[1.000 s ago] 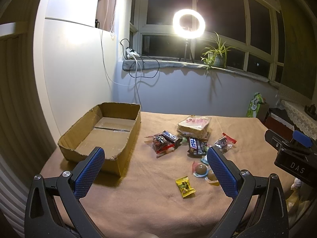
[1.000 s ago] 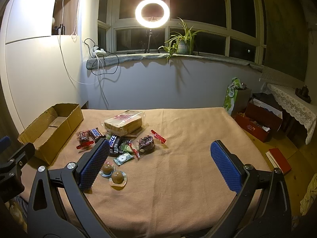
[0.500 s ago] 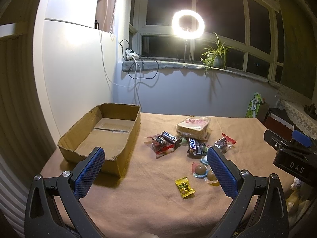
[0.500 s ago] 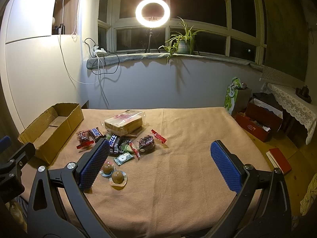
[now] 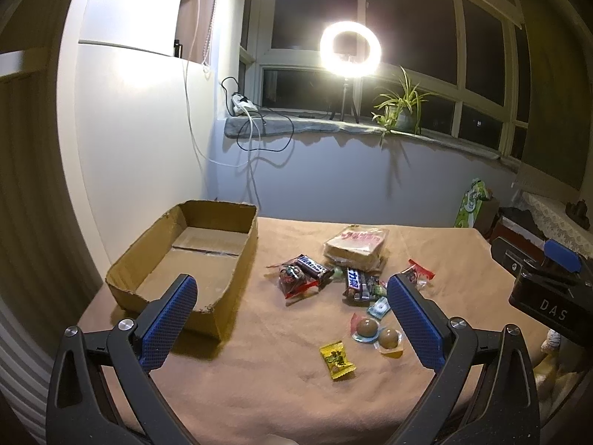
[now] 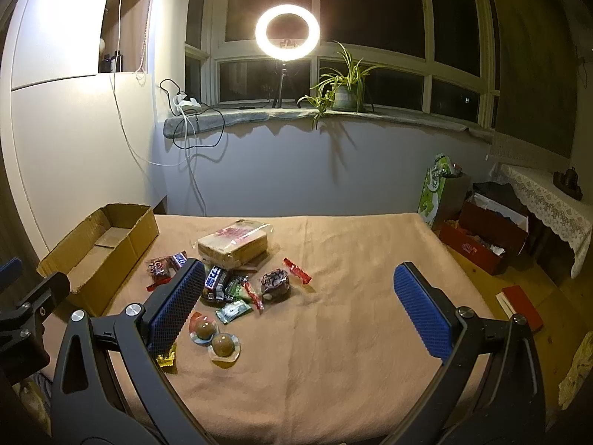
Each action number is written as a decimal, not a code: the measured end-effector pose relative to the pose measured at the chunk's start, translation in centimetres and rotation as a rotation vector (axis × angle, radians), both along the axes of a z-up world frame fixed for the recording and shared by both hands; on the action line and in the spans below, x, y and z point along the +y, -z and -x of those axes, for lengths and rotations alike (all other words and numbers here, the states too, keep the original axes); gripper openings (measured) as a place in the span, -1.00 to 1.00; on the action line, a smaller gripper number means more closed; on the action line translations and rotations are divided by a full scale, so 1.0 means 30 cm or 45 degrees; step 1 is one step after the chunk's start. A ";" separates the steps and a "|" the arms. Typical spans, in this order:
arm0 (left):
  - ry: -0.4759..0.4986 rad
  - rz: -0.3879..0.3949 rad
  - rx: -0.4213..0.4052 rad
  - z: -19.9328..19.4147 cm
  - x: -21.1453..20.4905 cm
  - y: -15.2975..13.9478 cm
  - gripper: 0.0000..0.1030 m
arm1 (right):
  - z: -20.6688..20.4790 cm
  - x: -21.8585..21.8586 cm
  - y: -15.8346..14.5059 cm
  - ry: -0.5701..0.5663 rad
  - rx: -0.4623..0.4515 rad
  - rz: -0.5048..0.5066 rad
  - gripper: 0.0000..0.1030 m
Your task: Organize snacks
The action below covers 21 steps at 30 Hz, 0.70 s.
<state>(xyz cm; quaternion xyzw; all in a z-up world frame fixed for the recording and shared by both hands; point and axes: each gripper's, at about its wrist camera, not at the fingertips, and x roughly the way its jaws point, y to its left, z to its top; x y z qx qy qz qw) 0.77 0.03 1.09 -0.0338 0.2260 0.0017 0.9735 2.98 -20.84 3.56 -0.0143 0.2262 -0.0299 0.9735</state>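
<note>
snacks untouched, both tongs waiting

almost nothing has moved since the earlier frames: the views barely shift, so no snack has gone anywhere and sorting has not begun.

left wrist view: the left tongs (image 5: 292,311) hover spread wide and empty above the counter (image 5: 259,389). the cardboard box (image 5: 237,270) sits empty at the left. the yellow candy (image 5: 336,359) lies nearest, with two round sweets (image 5: 376,332) just beyond.

right wrist view: the right tongs (image 6: 296,306) are likewise agape, holding nothing. the snack pile (image 6: 229,282) lies near the box, the wrapped bread (image 6: 232,243) at its far edge.
</note>
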 end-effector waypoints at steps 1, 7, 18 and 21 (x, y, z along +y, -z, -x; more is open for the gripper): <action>0.002 -0.002 0.002 -0.002 -0.003 -0.003 0.98 | -0.002 -0.001 -0.002 0.001 -0.001 0.003 1.00; 0.015 -0.009 0.012 -0.017 -0.016 -0.009 0.98 | -0.018 -0.009 -0.019 0.001 -0.017 0.002 1.00; 0.035 -0.023 0.052 -0.040 -0.022 0.003 0.93 | -0.049 -0.030 0.011 0.009 0.002 -0.008 1.00; 0.035 -0.019 0.063 -0.046 -0.018 0.010 0.93 | -0.057 -0.026 0.020 -0.005 0.019 0.011 1.00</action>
